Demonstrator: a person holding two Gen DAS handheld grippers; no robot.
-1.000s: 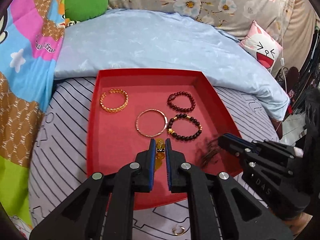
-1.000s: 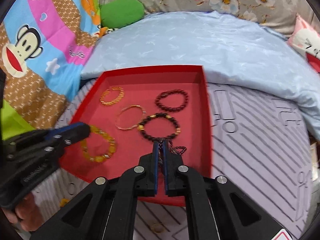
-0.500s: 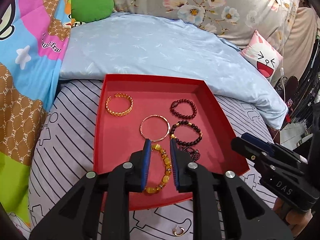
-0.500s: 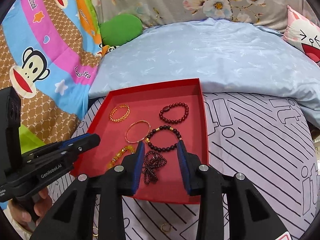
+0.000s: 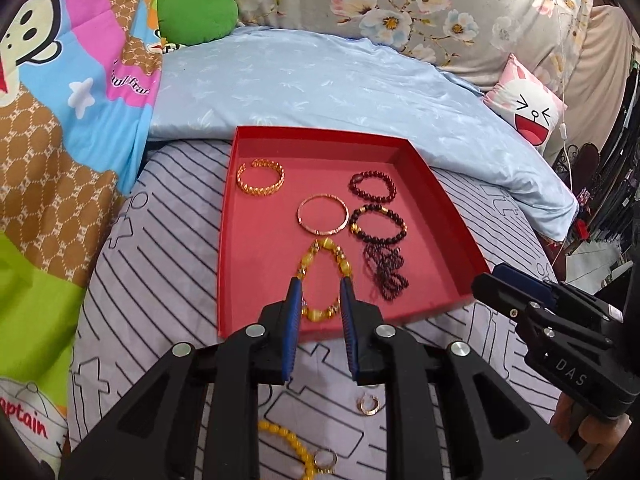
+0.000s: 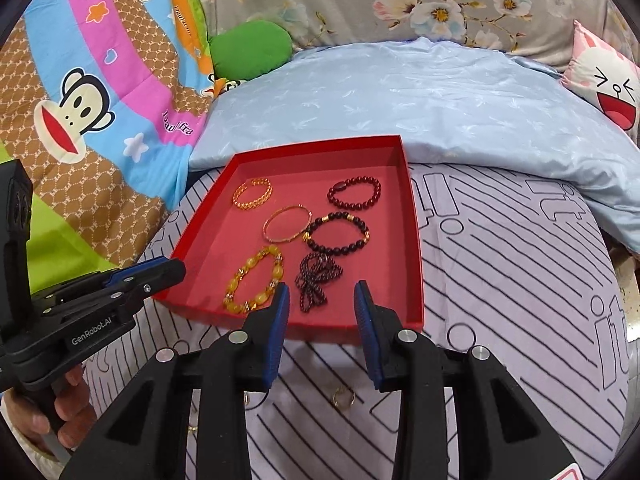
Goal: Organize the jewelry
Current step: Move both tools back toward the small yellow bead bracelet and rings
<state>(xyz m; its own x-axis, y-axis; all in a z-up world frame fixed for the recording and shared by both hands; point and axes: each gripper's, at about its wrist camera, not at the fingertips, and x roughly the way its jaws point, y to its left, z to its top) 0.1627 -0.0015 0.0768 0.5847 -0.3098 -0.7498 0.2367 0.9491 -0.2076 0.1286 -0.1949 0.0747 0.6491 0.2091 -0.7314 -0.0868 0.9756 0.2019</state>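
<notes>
Bracelets lie in the red tray [image 5: 448, 216]; both hand-held grippers [image 5: 320, 284] [image 6: 320, 292] hover released, angled down.

**Six bracelets in red tray**

Red tray [image 5: 256, 280] flat on striped sheet. Far left: gold chain cuff [image 5: 261, 178]. Far right: dark red bead bracelet [image 5: 373, 188]. Middle: thin gold bangle [image 5: 323, 214] beside black-and-gold bead bracelet [image 5: 378, 226]. Near edge: yellow bead bracelet [image 6: 254, 280], bunched dark red bead strand [image 6: 316, 280]. Loose gold rings [image 5: 369, 405] and a yellow bead string [image 5: 288, 440] on the sheet outside the tray.
</notes>
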